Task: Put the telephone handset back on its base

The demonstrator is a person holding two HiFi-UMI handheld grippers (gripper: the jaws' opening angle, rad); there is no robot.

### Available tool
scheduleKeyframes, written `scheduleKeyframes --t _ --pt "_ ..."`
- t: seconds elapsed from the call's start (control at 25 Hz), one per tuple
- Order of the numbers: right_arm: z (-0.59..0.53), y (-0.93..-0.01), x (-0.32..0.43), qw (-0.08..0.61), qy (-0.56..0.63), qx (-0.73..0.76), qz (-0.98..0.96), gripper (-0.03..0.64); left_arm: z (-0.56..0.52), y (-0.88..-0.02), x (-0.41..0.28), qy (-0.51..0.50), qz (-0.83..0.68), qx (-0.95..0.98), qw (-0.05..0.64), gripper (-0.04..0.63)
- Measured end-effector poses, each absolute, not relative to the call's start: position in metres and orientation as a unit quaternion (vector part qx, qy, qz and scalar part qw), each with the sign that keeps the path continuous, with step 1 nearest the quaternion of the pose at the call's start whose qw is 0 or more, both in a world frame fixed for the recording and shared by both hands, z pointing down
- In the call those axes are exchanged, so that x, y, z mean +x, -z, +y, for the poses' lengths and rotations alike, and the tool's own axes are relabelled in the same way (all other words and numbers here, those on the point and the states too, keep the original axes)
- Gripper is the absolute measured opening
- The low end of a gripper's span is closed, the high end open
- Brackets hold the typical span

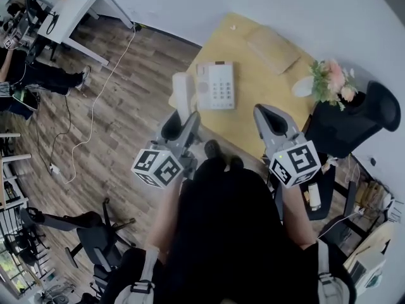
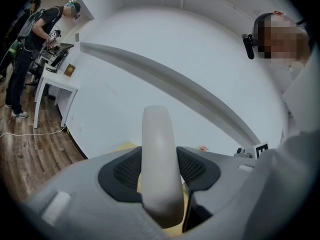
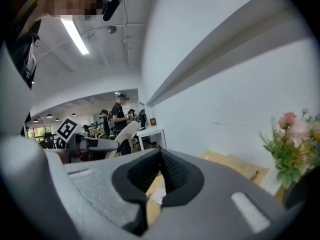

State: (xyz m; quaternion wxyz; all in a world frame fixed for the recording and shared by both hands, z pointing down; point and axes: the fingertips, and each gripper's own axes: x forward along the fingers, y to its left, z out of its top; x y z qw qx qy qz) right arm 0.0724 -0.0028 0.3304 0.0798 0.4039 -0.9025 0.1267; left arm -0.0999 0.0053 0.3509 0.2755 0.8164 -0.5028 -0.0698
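Observation:
The white telephone base (image 1: 215,86) with its keypad lies on the wooden table (image 1: 253,116), near the left edge. My left gripper (image 1: 181,124) is shut on the white handset (image 1: 182,95), which stands upright just left of the base and slightly nearer to me. In the left gripper view the handset (image 2: 159,159) rises between the dark pads of my left gripper (image 2: 159,174). My right gripper (image 1: 271,122) hovers over the table's near edge, right of the base. Its jaws are shut with nothing between them, as the right gripper view of that gripper (image 3: 161,169) shows.
A flat cardboard piece (image 1: 272,48) lies at the table's far side. A bunch of pink flowers (image 1: 333,81) stands at the right edge beside a black office chair (image 1: 354,116). A white cable (image 1: 95,106) runs over the wooden floor on the left, and another chair (image 1: 95,233) stands at lower left.

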Motion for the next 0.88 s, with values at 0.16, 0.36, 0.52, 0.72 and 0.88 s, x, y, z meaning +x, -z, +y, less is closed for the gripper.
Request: scheduleKeyframes --t 0.16,0.36,0.52,0.72,0.88 --pt "-0.018 -0.331 0.062 0.082 -0.128 0.417 -0.896 0.003 -0.013 -0.356 -0.111 0.065 -0.494 0.82 0.282 0.222" --pt "-0.029 -0.338 0.046 0.085 -0.134 0.43 -0.889 0.003 -0.027 -0.368 -0.125 0.06 -0.483 0.822 0.294 0.222" --pt "-0.03 -0.35 0.032 0.095 -0.145 0.435 -0.884 0.003 -0.035 -0.383 -0.134 0.049 -0.475 0.824 0.303 0.222" --pt "-0.028 -0.368 0.027 0.113 -0.167 0.439 -0.876 0.003 -0.039 -0.401 -0.137 0.041 -0.473 0.819 0.323 0.222" --pt "-0.029 -0.375 0.025 0.125 -0.175 0.437 -0.873 0.003 -0.042 -0.413 -0.14 0.036 -0.474 0.813 0.337 0.222"
